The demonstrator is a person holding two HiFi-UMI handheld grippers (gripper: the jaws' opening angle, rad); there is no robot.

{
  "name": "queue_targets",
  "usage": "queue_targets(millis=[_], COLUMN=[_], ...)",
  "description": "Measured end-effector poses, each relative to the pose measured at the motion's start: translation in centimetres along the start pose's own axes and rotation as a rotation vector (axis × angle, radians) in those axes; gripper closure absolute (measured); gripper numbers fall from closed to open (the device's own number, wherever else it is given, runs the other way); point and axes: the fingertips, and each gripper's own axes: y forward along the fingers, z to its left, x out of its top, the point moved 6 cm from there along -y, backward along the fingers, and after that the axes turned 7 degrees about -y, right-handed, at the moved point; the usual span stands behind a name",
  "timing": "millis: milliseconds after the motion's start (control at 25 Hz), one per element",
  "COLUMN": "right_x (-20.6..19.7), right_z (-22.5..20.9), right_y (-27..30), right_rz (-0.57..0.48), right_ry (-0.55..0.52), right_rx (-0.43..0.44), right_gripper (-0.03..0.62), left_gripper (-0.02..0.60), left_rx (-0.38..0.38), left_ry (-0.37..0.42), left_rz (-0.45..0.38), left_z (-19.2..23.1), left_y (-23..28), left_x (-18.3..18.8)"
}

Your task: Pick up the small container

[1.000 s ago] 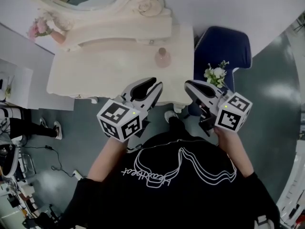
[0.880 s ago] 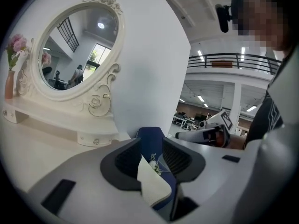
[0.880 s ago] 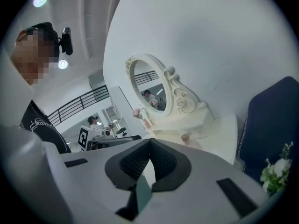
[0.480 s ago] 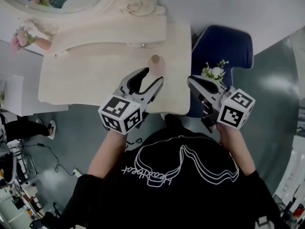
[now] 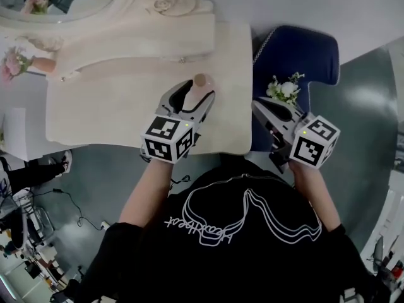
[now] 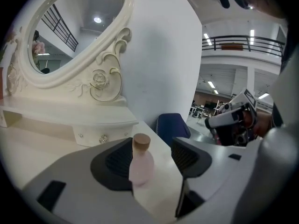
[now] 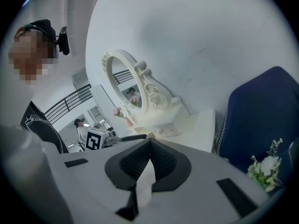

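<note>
The small container is a pale pink bottle [image 5: 201,81] with a tan cap, upright on the cream dressing table [image 5: 126,100]. My left gripper [image 5: 198,93] has reached it. In the left gripper view the bottle [image 6: 140,164] stands between the two dark pads [image 6: 189,157], closer to the left one. The jaws are opening and neither pad presses on the bottle. My right gripper [image 5: 260,105] hangs off the table's right edge, over the blue chair, with its jaws shut [image 7: 149,141] and nothing in them.
An oval mirror [image 6: 70,27] in a carved frame stands at the table's back, above a small drawer. A blue chair [image 5: 297,49] with white flowers [image 5: 284,88] sits right of the table. Pink flowers in a vase [image 5: 16,62] stand at far left.
My left gripper has moved forward over the table to the bottle and its jaws have spread around it. The right gripper has hardly moved.
</note>
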Motion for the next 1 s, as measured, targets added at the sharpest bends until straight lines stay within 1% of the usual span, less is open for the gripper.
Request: queue_targets(millis=[160, 360, 520, 640, 880, 1000], right_x=[-0.5, -0.3, -0.5, -0.8, -1.5, -1.5], right_z=[-1.1, -1.6, -1.7, -1.8, -1.5, -1.3], right_y=[0.0, 0.1, 0.2, 0.3, 0.8, 0.8], right_rz=[0.008, 0.007, 0.016, 0.024, 0.044, 0.046], right_ry=[0.014, 0.028, 0.032, 0.038, 0.05, 0.05], right_rx=[-0.017, -0.033, -0.033, -0.027, -0.027, -0.027], right_gripper=[0.588, 0.588, 0.588, 0.588, 0.588, 0.588], left_gripper=[0.347, 0.36, 0.393, 0.414, 0.444, 0.449], left_rx=[0.024, 0.041, 0.069, 0.085, 0.102, 0.116], left_ry=[0.018, 0.029, 0.068, 0.072, 0.155, 0.154], left_rz=[0.015, 0.017, 0.015, 0.003, -0.003, -0.013], left_z=[0.9, 1.4, 1.4, 1.4, 1.6, 1.5], left_y=[1.4, 2.1, 2.2, 2.5, 2.5, 2.4], left_x=[-1.0, -1.0, -1.4, -1.5, -1.4, -1.4])
